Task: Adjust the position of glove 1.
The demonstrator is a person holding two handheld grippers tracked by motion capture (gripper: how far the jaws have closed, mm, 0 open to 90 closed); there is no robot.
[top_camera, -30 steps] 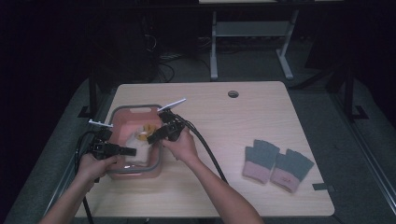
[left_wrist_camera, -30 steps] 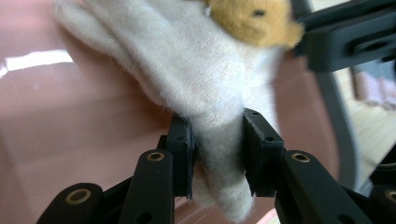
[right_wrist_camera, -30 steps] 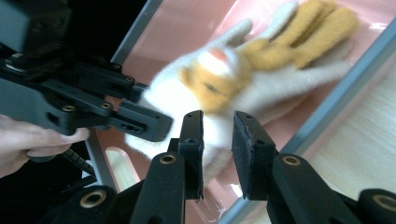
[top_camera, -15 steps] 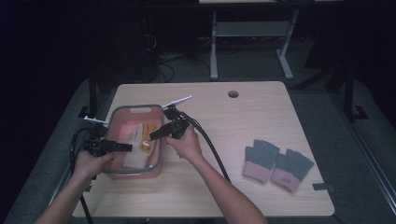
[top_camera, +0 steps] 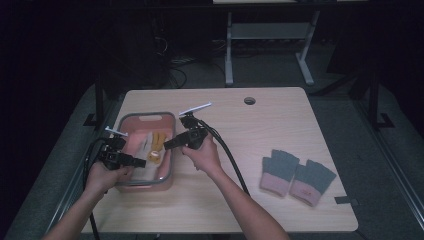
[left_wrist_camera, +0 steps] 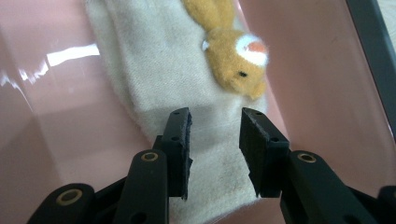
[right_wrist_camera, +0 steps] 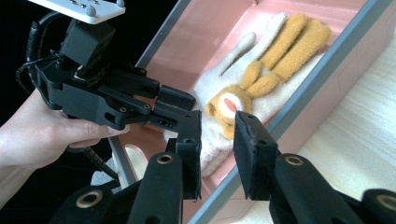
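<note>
Left gripper (left_wrist_camera: 215, 135) jaws narrowly parted, having just been closing, poised above the cuff end of the cream glove (left_wrist_camera: 154, 93) with nothing pinched between the pads; probably lined up for a pinch on the cloth. Right gripper (right_wrist_camera: 217, 140) jaws likewise narrow and empty, hovering over the near rim, aimed at the same glove. Glove lying flat on the floor of the pink bin (top_camera: 167, 172), orange plush rabbit (left_wrist_camera: 236, 51) sewn on its back, ears toward the far wall. Bin standing at the table's (top_camera: 250, 200) left side. Grey-and-pink gloves (top_camera: 297, 175) resting well apart, near the right edge.
</note>
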